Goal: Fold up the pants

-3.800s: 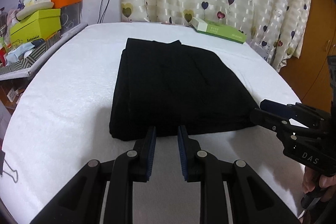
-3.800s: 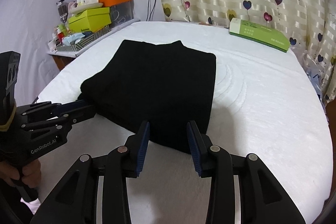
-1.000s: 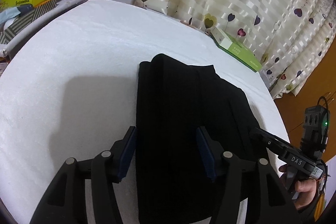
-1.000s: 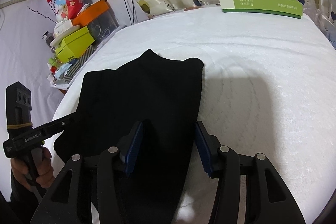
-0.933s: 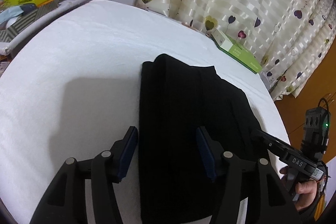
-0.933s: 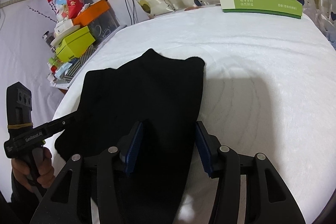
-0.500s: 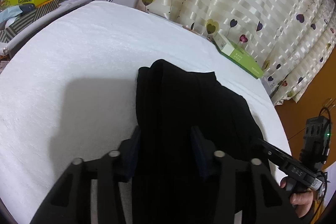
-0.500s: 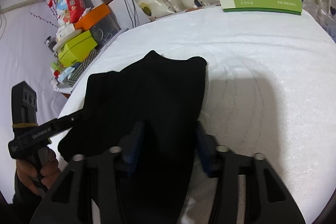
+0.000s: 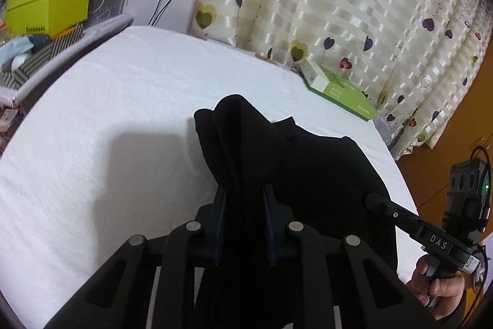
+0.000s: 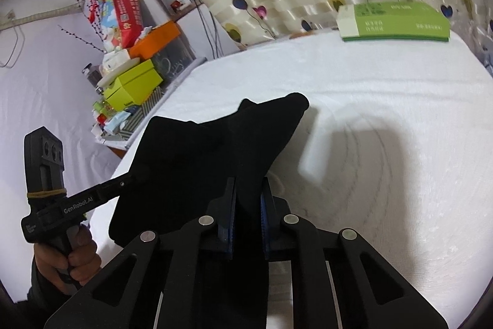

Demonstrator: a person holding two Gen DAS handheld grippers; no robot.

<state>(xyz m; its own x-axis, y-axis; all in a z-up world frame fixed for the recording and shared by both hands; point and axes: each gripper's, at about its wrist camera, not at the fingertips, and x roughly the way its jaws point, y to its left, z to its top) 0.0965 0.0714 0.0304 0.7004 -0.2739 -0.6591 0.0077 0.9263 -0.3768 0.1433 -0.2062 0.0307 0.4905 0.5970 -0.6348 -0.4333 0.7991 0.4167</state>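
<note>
Up close, the near hem of the folded black knit pants vanishes between both tools: the left gripper and right gripper each pinch a bunched edge. Lifted off the white textured bedcover, the cloth runs lengthwise toward the heart-print curtain.

There was one pair of black pants in the middle of the frame. There were two tools, the left tool and the right tool. One green box sat at the upper right.
</note>
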